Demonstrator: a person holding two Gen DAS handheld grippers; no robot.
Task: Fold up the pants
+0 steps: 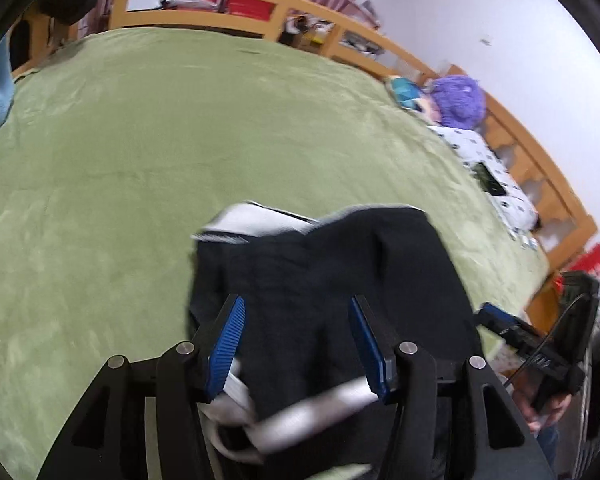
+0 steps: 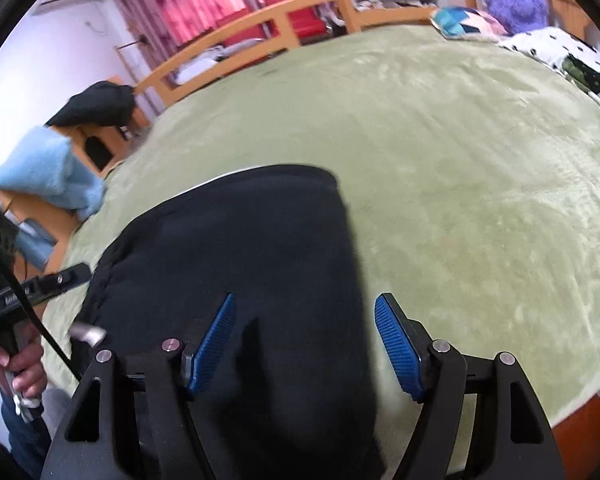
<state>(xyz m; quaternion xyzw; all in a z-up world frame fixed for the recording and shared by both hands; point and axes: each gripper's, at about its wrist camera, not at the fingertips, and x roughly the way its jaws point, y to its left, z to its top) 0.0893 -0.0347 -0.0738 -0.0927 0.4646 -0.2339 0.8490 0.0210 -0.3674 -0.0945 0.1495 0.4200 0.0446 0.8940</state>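
Black pants (image 1: 332,280) with white stripes lie bunched on the green bed cover (image 1: 180,140); they also show in the right wrist view (image 2: 240,248). My left gripper (image 1: 298,312) is open, its blue pads apart over the pants, a white band of cloth (image 1: 308,412) lying blurred between the finger bases. My right gripper (image 2: 306,312) is open above the pants' right edge, one pad over black cloth, the other over the green cover (image 2: 460,160). The right gripper shows in the left wrist view (image 1: 500,322); the left one shows in the right wrist view (image 2: 60,276).
A wooden bed rail (image 1: 260,4) runs along the far side. A purple plush (image 1: 460,100), a patterned pillow (image 1: 484,164) and a dark phone (image 1: 490,180) lie at the right. A light blue blanket (image 2: 48,172) and dark clothing (image 2: 96,104) sit at the left.
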